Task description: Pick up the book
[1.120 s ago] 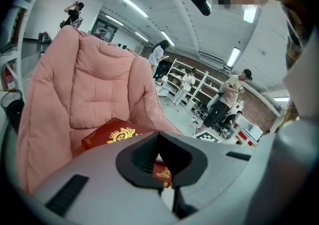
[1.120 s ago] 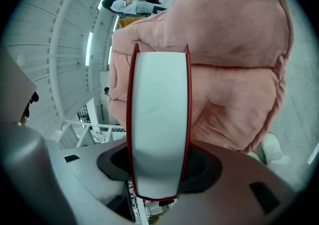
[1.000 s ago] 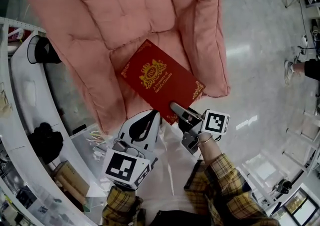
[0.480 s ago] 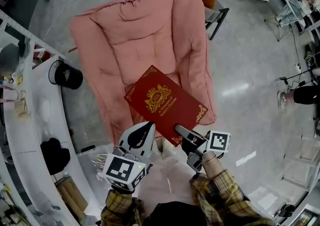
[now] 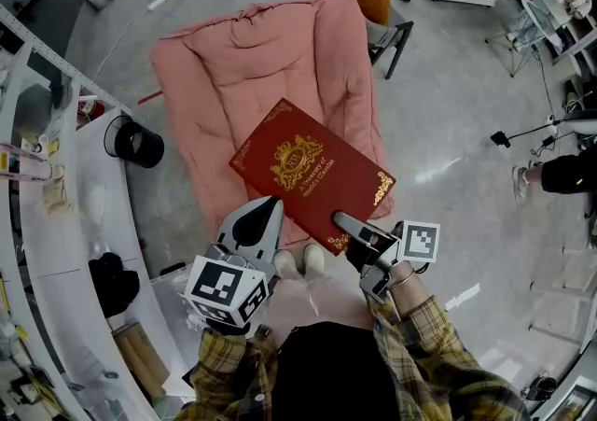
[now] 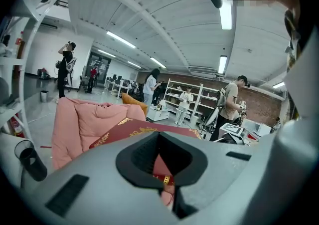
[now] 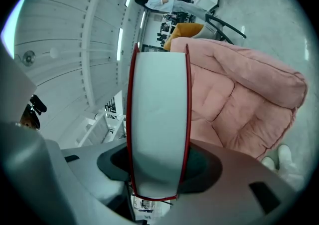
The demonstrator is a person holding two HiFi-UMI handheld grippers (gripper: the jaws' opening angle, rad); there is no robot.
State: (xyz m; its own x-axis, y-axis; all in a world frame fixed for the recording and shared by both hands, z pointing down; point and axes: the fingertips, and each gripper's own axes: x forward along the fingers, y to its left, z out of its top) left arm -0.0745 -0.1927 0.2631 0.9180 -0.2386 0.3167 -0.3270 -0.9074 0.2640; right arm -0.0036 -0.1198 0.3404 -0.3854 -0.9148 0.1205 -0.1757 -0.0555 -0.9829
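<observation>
Right tongs (image 5: 347, 226) clamp the book (image 5: 308, 172) by one corner, closed left tongs (image 5: 267, 208) only at its edge: it may pivot free.

book (image 5: 312, 176) prob matt cloth, cushion (image 5: 252, 83) soft fabric

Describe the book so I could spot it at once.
Find the big pink cushion on the grey floor. Above its near end, the right gripper holds the book by one corner. Unlike the plain cushion, it is dark red with a gold crest and gold corners.
</observation>
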